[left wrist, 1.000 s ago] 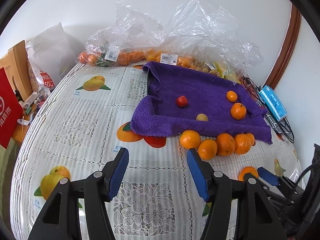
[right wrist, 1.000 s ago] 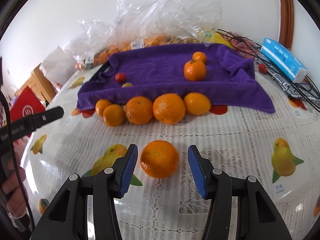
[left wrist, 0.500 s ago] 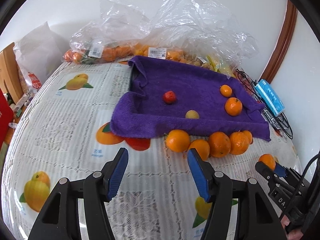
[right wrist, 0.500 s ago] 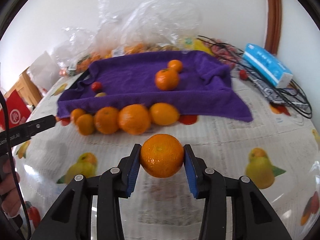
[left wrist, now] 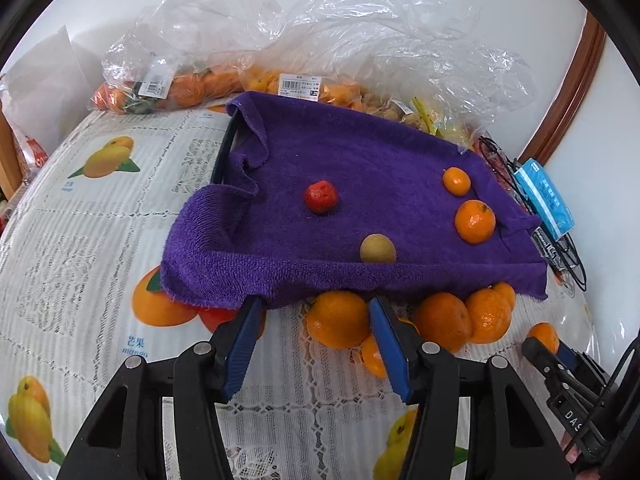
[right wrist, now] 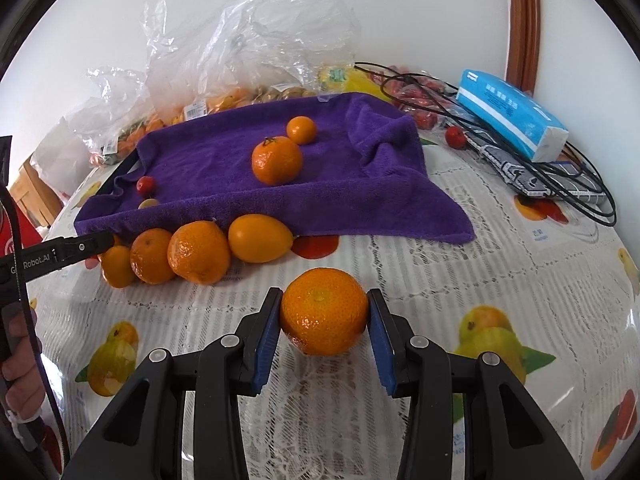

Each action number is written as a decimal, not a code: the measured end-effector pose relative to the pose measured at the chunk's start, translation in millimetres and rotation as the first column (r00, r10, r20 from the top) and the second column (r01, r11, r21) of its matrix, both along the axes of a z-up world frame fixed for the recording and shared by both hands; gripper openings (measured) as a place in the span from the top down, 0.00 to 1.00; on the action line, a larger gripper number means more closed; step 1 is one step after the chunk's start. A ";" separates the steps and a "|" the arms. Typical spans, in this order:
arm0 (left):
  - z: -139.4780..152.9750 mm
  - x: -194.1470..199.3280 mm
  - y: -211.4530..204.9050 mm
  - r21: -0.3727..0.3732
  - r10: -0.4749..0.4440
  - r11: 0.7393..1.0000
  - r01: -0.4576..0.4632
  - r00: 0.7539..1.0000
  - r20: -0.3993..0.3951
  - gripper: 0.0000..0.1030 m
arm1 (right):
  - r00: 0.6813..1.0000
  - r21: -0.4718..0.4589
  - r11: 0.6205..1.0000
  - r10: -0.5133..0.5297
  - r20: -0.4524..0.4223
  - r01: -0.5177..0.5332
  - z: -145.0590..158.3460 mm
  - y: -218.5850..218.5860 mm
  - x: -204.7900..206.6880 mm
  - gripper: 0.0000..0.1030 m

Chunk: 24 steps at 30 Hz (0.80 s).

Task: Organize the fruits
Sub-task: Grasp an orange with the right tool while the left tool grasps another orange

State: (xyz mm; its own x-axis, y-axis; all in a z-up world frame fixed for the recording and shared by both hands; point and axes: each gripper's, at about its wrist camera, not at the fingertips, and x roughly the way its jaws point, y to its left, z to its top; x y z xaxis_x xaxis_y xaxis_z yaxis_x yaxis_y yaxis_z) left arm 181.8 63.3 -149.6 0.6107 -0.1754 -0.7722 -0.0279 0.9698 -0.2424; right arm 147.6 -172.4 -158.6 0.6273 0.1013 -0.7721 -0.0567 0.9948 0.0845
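The right gripper (right wrist: 323,316) has its blue pads clamped on a round orange mandarin (right wrist: 323,310), just above the fruit-print lace tablecloth (right wrist: 460,280), near the purple towel (right wrist: 208,164). The left gripper (left wrist: 314,326) is spread wide, holding nothing.

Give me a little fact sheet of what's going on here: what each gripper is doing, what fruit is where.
right gripper: shut on an orange, holding it
left gripper: open, holding nothing, pointed at the row of oranges
purple towel: spread over a dark tray, front edge draped onto the table
fruit on towel: two oranges, one small red fruit, one small tan fruit
row of oranges: on the tablecloth against the towel's front edge
behind the towel: plastic bags of fruit
far right: blue tissue pack, black cables
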 end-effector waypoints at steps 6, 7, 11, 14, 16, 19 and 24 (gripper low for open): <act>-6.9 -0.1 -9.0 0.022 -0.078 0.997 0.079 0.996 -0.048 0.53 | 0.999 -0.003 0.999 0.041 0.008 -0.041 -1.0 8.7 3.1 0.59; -8.6 1.7 -10.8 0.027 -0.071 0.997 0.073 0.996 -0.049 0.55 | 0.999 0.003 0.999 0.044 0.003 -0.044 -1.9 8.9 4.3 0.59; -8.8 2.3 -18.4 0.082 -0.051 0.995 0.052 0.999 -0.014 0.64 | 0.999 0.027 0.999 0.045 -0.006 -0.045 -3.8 6.3 7.4 0.59; -7.8 -2.2 -20.3 0.115 -0.067 0.991 0.067 0.998 -0.001 0.64 | 0.999 0.021 0.999 0.043 -0.005 -0.043 -4.3 5.9 8.2 0.59; -8.0 -6.3 -19.8 0.119 -0.072 0.990 0.071 0.997 0.010 0.64 | 0.999 0.021 0.999 0.047 -0.002 -0.047 -4.5 6.4 9.0 0.59; -10.7 -10.3 -23.7 0.159 -0.068 0.985 0.063 0.997 0.029 0.63 | 0.998 0.025 0.998 0.054 -0.023 -0.054 -7.9 7.3 13.0 0.59; -11.6 -8.0 -27.7 0.189 -0.064 0.980 0.059 0.998 0.024 0.63 | 0.998 0.037 0.998 0.056 -0.034 -0.054 -10.6 6.6 15.3 0.59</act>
State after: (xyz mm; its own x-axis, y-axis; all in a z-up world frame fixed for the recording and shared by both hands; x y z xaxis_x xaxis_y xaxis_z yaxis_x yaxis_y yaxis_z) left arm 173.8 35.6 -161.1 0.6262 -0.0668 -0.7768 0.0377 0.9978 -0.0554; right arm 162.9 -165.8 -169.2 0.5927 0.1634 -0.7887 -0.1075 0.9865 0.1236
